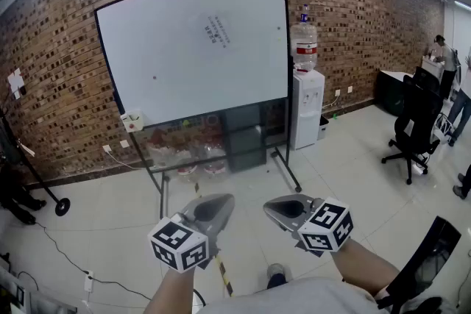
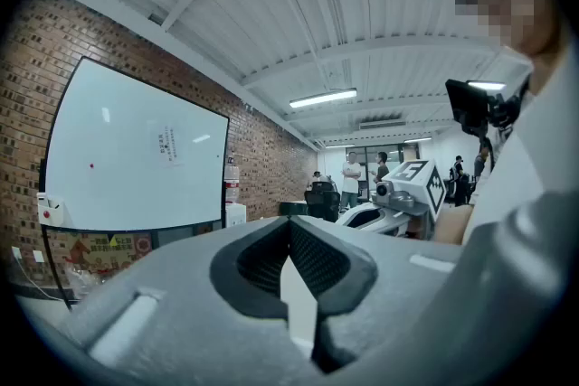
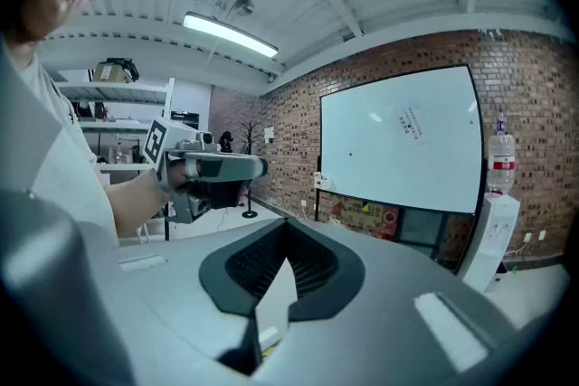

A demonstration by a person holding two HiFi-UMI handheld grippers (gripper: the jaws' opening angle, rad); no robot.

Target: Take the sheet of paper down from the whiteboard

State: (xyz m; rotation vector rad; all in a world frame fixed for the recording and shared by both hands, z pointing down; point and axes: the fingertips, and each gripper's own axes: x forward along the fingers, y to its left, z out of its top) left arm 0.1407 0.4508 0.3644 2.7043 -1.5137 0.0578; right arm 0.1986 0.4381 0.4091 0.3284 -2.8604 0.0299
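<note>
The whiteboard [image 1: 176, 77] stands on a wheeled frame against the brick wall. A sheet of paper [image 1: 218, 31] with small print hangs tilted near its upper middle. Both grippers are held low and well short of the board. My left gripper [image 1: 224, 201] and right gripper [image 1: 274, 207] point toward it, jaws closed with nothing between them. In the left gripper view the closed left gripper [image 2: 289, 250] faces the paper [image 2: 168, 145] far off. In the right gripper view the right gripper [image 3: 288, 261] is likewise closed, with the paper [image 3: 410, 124] distant.
A water dispenser [image 1: 305, 105] stands right of the board. A black office chair [image 1: 413, 130] and people [image 1: 444, 59] are at the far right. A small box [image 1: 132, 120] sits on the board's tray, and cables [image 1: 70, 261] run over the floor at left.
</note>
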